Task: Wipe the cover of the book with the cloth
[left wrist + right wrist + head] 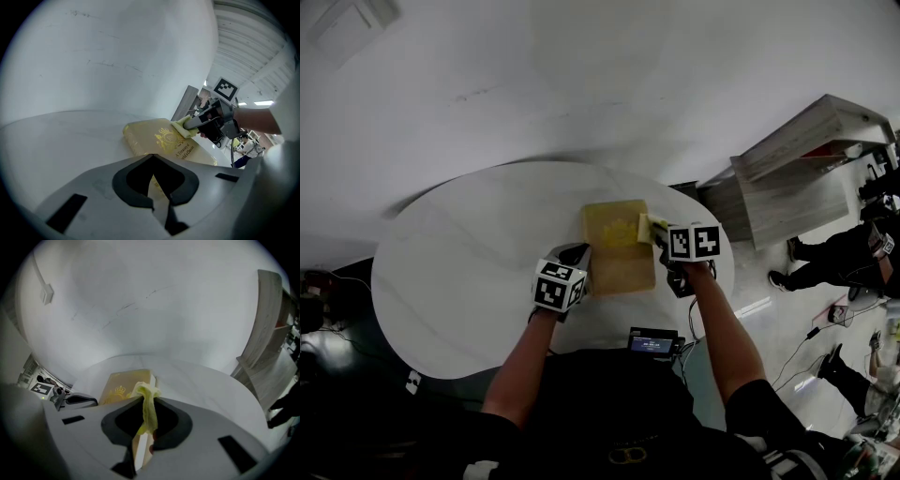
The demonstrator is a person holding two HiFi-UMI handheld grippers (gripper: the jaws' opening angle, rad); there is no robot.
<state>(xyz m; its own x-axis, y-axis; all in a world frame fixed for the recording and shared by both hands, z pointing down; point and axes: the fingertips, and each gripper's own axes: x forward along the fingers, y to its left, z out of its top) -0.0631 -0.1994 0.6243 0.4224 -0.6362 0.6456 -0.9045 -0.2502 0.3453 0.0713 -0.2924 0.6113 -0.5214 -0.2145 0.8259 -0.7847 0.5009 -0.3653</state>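
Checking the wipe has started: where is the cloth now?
In the head view, the cloth is pinched in the right gripper, on the book's cover near its far right corner.

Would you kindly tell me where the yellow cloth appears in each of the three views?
Head view: cloth at the book's right edge, in the right gripper.
Left gripper view: cloth right of centre, on the book.
Right gripper view: cloth centre, pinched between the jaws.
Shared landmark: the book's gold crest.
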